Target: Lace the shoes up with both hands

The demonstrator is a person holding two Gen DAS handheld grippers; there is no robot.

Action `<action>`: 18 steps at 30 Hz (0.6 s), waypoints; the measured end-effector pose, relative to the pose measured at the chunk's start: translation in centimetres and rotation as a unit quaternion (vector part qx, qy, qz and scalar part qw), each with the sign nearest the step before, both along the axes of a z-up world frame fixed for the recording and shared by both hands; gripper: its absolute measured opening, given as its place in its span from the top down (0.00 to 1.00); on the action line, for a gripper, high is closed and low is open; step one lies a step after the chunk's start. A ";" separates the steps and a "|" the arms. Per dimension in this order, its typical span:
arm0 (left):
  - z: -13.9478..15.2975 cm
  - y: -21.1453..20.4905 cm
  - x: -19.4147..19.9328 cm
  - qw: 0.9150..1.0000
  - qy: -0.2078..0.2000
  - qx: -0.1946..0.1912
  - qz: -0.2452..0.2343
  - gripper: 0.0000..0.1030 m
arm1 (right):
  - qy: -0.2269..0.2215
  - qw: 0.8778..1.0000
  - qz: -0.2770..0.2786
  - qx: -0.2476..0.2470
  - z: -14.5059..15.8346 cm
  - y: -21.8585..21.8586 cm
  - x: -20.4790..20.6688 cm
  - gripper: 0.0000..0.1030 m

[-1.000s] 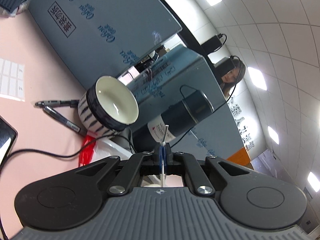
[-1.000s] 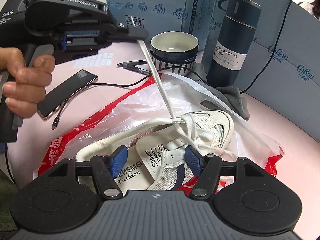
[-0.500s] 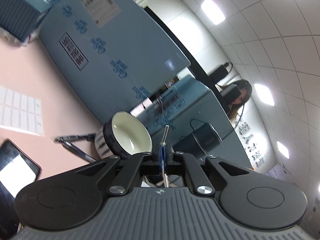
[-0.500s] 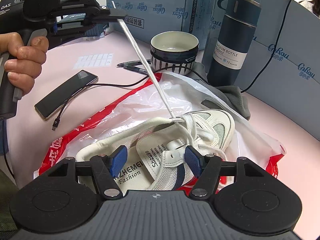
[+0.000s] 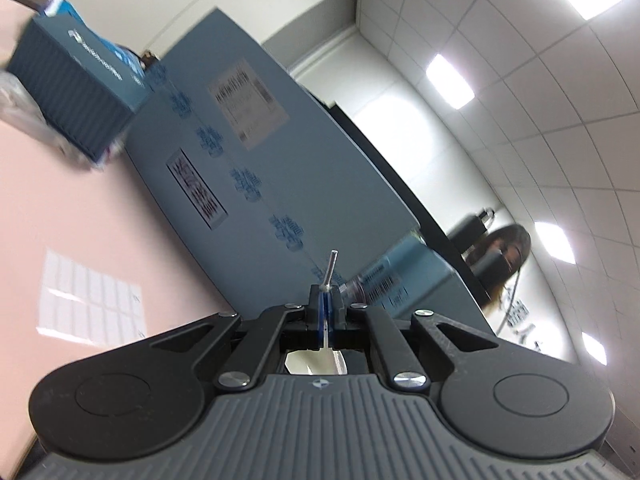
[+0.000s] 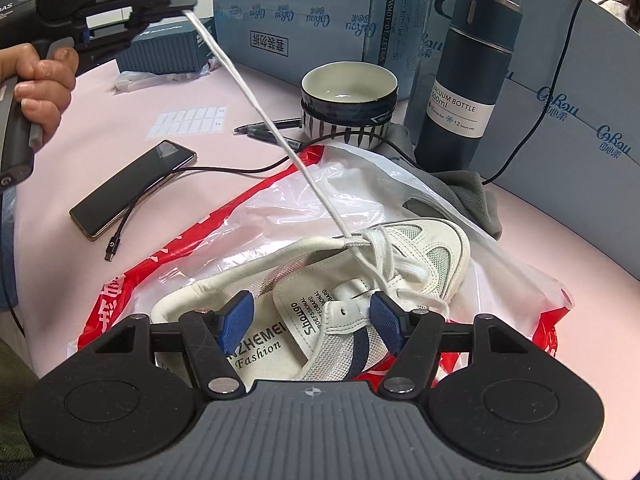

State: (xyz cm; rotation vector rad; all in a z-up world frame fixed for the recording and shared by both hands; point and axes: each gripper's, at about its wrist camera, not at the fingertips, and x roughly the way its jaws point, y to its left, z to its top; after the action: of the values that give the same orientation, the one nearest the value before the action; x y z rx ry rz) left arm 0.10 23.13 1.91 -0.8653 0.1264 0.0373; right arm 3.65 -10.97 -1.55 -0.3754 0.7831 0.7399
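Left tongs pinch the taut lace; shoe heel hidden.

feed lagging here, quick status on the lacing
Left gripper shut on the lace, drawn taut up from the shoe. Right gripper open, fingers straddling the tongue, not pinching. Nothing blocking; pen lies under the lace line.

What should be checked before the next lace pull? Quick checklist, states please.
1. Left gripper clamped on the lace: ok, tip sticks out past its fingers.
2. Lace taut from the shoe to the left gripper: ok.
3. Lace seated through the eyelet: cannot tell, crossing laces hide it.
4. Right gripper bracing the shoe: cannot tell; fingers straddle the tongue, contact unclear.
5. Bowl and pens under the lace line: not ok, snag risk if lowered.
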 end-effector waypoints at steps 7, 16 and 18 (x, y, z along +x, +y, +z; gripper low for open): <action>0.4 1.1 -0.8 1.000 -0.005 0.006 0.025 0.99 | -0.001 1.000 0.000 0.000 0.0 0.0 -0.1 0.40; 0.7 2.5 -1.6 0.998 -0.005 0.010 0.061 0.99 | -0.001 1.000 -0.001 0.000 0.1 -0.1 -0.1 0.39; 0.7 2.8 -1.8 0.998 -0.004 0.011 0.068 0.99 | -0.001 1.000 -0.002 0.000 0.1 -0.1 -0.1 0.38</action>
State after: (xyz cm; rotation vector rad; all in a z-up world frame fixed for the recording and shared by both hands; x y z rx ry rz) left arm -1.73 25.96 2.58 -0.8511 0.0594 0.1612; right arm 3.54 -11.04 -1.49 -0.3745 0.7823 0.7366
